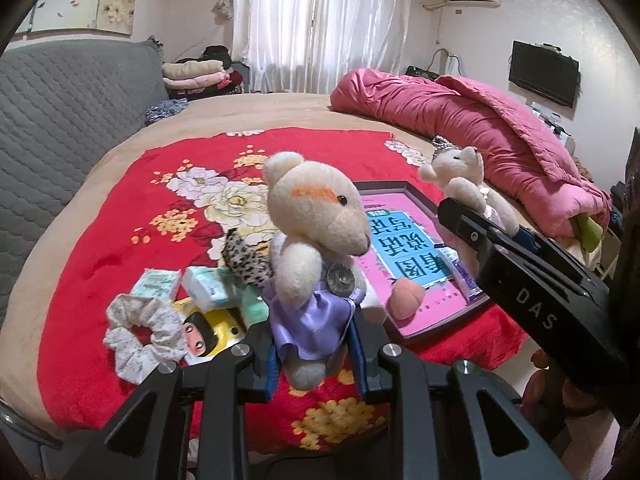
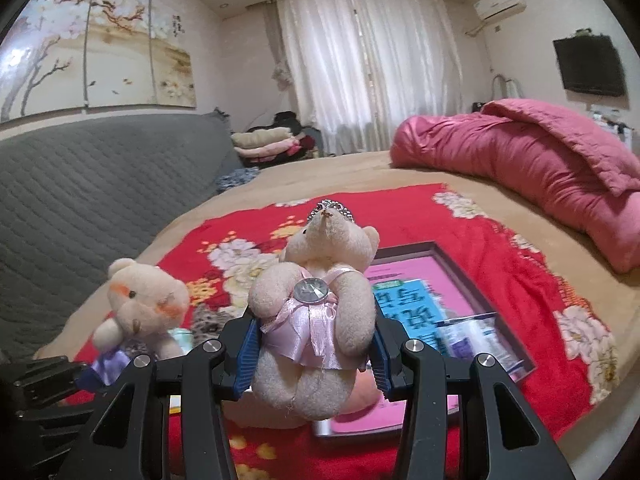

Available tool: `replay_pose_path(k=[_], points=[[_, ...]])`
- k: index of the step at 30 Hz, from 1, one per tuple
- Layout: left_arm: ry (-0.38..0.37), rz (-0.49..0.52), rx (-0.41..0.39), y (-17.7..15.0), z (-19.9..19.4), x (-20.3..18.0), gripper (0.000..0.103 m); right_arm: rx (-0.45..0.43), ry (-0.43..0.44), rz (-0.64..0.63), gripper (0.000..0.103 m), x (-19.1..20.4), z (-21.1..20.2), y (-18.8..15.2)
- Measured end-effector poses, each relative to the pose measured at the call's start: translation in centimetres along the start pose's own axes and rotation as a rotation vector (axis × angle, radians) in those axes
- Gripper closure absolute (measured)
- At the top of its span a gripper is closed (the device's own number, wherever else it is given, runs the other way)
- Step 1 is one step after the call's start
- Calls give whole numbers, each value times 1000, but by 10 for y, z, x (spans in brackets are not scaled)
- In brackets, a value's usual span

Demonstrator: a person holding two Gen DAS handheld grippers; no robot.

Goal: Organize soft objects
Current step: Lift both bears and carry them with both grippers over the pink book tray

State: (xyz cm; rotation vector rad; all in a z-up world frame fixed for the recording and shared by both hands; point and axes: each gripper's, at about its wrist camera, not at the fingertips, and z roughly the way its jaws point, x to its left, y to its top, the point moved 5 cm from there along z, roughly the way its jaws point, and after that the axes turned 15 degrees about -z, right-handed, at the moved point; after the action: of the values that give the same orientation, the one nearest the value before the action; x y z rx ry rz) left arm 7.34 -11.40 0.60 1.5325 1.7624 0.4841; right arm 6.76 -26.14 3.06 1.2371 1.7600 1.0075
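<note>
Two bears are being held above the near edge of the red blanket [image 1: 100, 248], one in each gripper. The left gripper [image 1: 316, 344] is pinching the lilac bear [image 1: 316, 232] at its skirt, blue pads pressing both sides, the bear upright. The right gripper [image 2: 316, 356] is clamping the pink bear [image 2: 320, 300] around its waist, head tipping away toward the curtains. On the blanket below, a white scrunchie [image 1: 140, 336], two tissue packs [image 1: 188, 284] and a leopard scrunchie [image 1: 244, 264] are lying near the blanket's left near corner. A peach ball [image 1: 406, 300] is sitting on the near edge of the tray [image 1: 404, 190], which is holding a pink book [image 1: 416, 240]. A pink quilt [image 1: 480, 132] is lying bunched along the bed's far right edge.
</note>
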Motion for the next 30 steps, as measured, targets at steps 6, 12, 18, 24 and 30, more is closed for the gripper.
replay_pose_path(k=[6, 12, 18, 24, 30], points=[[-27, 6, 24, 1, 14, -15, 75, 16, -91, -28, 55, -27, 4, -8], [-61, 33, 68, -3, 33, -37, 75, 56, -169, 68, 55, -70, 11, -25], [-117, 72, 136, -11, 60, -72, 75, 69, -219, 125, 55, -96, 12, -35], [-147, 95, 187, -15, 89, -96, 75, 81, -255, 139, 55, -112, 11, -45], [-211, 86, 238, -18, 108, -115, 75, 91, -294, 173, 55, -132, 12, -54]])
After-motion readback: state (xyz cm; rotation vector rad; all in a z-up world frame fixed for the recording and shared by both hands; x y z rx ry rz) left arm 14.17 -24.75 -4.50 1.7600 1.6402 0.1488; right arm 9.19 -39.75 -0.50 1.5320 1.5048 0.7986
